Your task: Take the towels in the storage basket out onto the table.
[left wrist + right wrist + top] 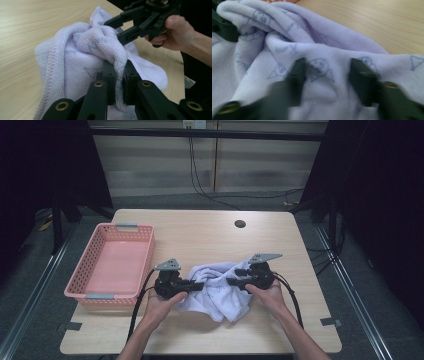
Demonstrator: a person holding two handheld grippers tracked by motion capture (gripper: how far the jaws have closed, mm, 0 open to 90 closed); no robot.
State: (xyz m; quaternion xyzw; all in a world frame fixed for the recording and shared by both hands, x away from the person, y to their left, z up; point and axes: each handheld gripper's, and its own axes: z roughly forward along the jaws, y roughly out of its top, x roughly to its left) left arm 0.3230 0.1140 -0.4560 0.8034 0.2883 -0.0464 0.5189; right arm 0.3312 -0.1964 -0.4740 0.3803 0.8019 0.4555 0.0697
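A pale lilac towel (216,289) with a faint blue print lies crumpled on the wooden table (200,237) near its front edge. My left gripper (200,285) comes in from the towel's left side. In the left gripper view its jaws (118,67) are pinched shut on a raised fold of the towel (82,55). My right gripper (231,281) reaches in from the right. Its jaws (328,65) stand apart, with towel cloth (324,47) lying between and behind them. The left gripper view shows the right gripper (112,30) at a towel ridge, its jaws apart.
An empty pink slatted basket (146,262) sits on the left part of the table, close to the left gripper. A round cable hole (240,224) is at the table's far side. Bare wood lies beyond and to the right of the towel.
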